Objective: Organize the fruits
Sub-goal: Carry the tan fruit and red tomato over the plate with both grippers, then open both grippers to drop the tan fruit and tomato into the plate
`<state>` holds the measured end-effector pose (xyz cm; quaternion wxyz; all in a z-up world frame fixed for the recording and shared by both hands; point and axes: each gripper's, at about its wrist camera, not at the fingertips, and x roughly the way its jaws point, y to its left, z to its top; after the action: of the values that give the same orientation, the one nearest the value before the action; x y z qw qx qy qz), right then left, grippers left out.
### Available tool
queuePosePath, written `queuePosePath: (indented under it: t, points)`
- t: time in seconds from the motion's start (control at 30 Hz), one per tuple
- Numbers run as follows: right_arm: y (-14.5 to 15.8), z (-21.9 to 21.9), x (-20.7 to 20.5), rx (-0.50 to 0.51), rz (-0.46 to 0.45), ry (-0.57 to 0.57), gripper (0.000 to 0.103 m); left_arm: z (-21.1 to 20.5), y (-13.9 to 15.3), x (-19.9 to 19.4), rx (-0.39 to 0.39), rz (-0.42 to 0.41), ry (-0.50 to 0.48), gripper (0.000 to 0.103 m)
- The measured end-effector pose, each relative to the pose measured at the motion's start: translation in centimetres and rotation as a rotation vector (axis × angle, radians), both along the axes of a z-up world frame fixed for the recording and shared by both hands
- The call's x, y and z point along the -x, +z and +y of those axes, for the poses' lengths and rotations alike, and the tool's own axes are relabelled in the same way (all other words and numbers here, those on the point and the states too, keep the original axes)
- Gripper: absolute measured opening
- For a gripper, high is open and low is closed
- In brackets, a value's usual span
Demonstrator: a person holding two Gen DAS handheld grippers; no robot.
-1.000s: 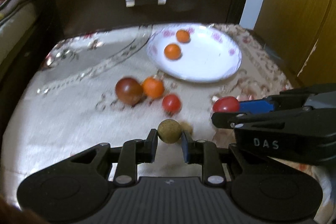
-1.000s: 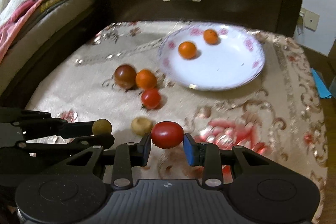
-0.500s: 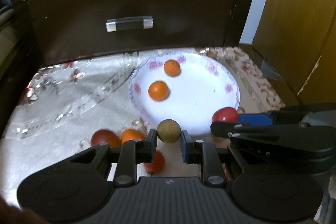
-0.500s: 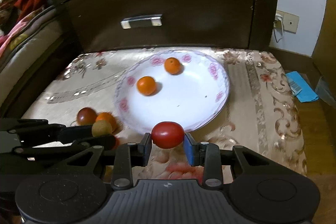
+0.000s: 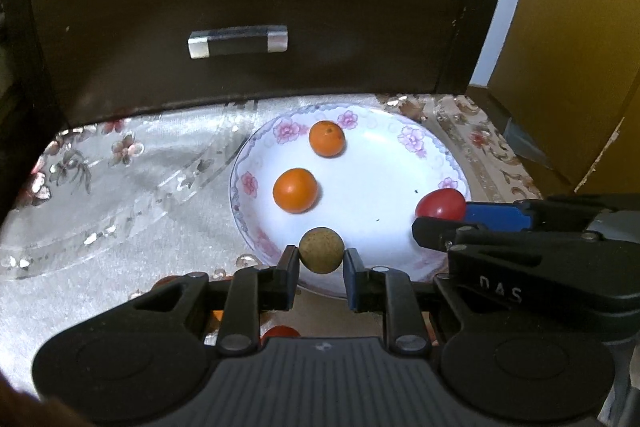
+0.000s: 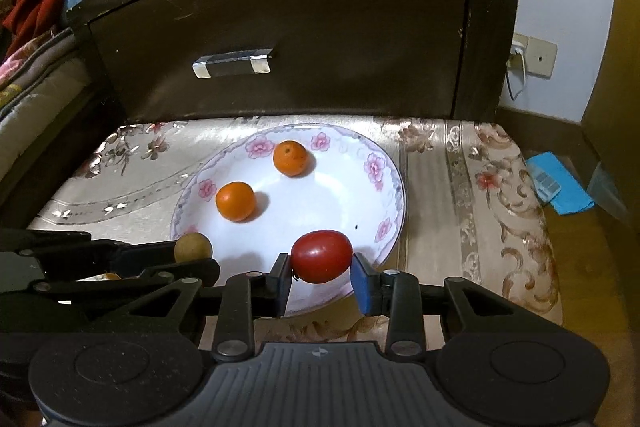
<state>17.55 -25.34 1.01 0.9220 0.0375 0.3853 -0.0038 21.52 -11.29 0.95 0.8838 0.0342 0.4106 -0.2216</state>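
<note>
Fruit is partly sorted. In the left wrist view, two oranges (image 5: 295,190) lie in the plate (image 5: 436,147), and the left gripper (image 5: 321,261) is clamped on a brown fruit (image 5: 321,250) over the plate's near rim; a few fruits (image 5: 280,331) sit on the cloth (image 5: 120,219) short of the plate. In the right wrist view, the right gripper (image 6: 320,275) grasps a red tomato (image 6: 321,256) above the plate's near edge. Both held pieces likely go in next, then those left on the cloth.

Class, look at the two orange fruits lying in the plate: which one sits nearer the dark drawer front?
The orange fruit with the speckled skin, beside the plate's far pink flowers; the smoother one lies nearer the grippers.
</note>
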Motion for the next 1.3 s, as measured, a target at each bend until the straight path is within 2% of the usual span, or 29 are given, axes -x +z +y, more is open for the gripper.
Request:
queuePosePath:
  t: [0.63,1.03,1.3]
  points:
    - [-0.2,-0.3,-0.3,-0.038,-0.002,-0.013,0.031,0.3,0.0,-0.3,0.020,0.012,0.035,0.033]
    - [0.9,-0.5,0.4,-0.043,-0.027,-0.028,0.039,1.5,2.2,1.0,0.046,-0.027,0.040,0.040]
    - [1.9,0.7,2.7,-0.021,-0.022,-0.014,0.039,2.6,2.9,3.5,-0.004,-0.048,0.027,0.041]
